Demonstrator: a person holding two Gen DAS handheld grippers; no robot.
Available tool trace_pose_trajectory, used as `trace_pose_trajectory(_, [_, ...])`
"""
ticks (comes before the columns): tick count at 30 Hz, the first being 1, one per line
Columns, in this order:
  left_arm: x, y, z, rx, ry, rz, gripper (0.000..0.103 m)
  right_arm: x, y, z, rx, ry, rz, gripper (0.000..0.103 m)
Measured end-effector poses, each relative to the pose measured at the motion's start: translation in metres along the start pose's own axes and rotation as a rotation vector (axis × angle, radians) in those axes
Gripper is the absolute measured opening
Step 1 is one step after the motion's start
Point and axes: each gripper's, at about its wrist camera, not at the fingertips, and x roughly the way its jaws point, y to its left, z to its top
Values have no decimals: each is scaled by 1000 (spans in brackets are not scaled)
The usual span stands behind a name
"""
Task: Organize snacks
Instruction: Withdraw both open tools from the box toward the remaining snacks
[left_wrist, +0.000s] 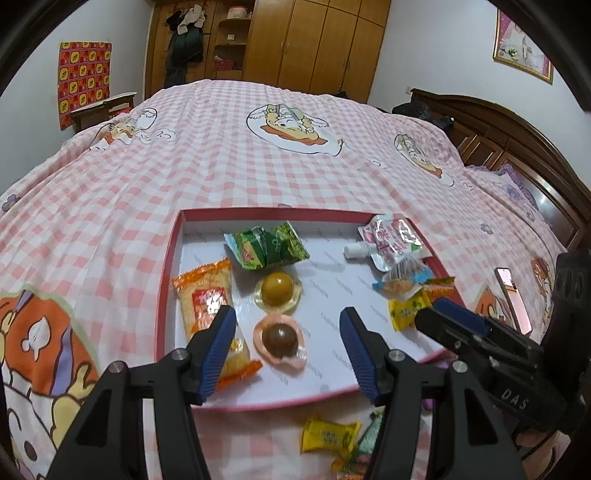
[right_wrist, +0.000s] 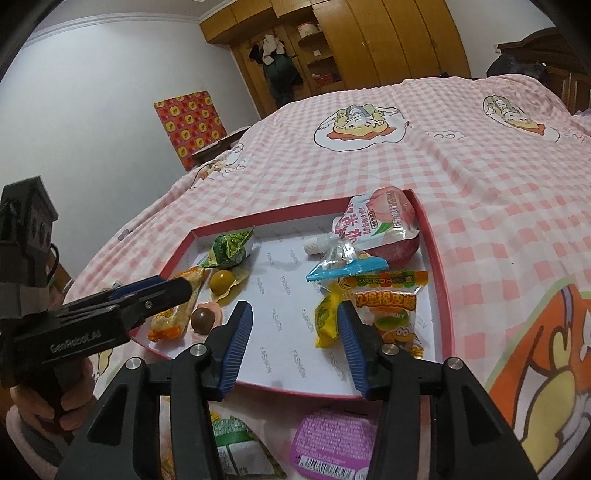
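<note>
A shallow red-rimmed box (left_wrist: 258, 212) lies on the bed with snacks in it. My left gripper (left_wrist: 288, 321) hangs open over its near left part. A brown jelly cup (left_wrist: 280, 341) lies below the gap, untouched, with a yellow jelly cup (left_wrist: 277, 290) behind it and an orange packet (left_wrist: 205, 299) under the left finger. My right gripper (right_wrist: 294, 312) is open over the box floor (right_wrist: 280, 295), nothing between its pads. A yellow candy (right_wrist: 325, 321) and an orange gummy bag (right_wrist: 388, 306) lie by its right finger. A peach pouch (right_wrist: 376, 221) rests in the far corner.
Outside the box's near edge lie a purple cup (right_wrist: 332, 443), a green-white packet (right_wrist: 240, 446) and a yellow candy (left_wrist: 328, 435). A phone (left_wrist: 511, 299) lies on the pink checked bedspread to the right. A wooden headboard (left_wrist: 517, 147) bounds the bed's right side.
</note>
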Motion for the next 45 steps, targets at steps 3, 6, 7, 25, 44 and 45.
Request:
trace_pose_trajectory(3, [-2, -1, -2, 0, -1, 1, 63, -6, 1, -2, -2, -6, -1, 49])
trace_pose_trajectory(6, [-12, -1, -10, -1, -3, 0, 64, -12, 3, -4, -5, -10, -4, 52])
trace_pose_trajectory(7, [-14, -2, -12, -1, -1, -2, 64, -13, 3, -5, -5, -11, -5, 54])
trace_pose_trajectory(25, [-22, -14, -51, 30, 63, -15, 64, -40, 2, -34, -24, 39, -74, 59])
trace_pose_trajectory(44, [1, -21, -75, 91, 123, 34, 64, -43, -12, -52, -3, 81, -137, 64])
trace_pose_trajectory(45, [1, -22, -76, 95, 121, 37, 64, -44, -12, -53, -2, 81, -137, 64])
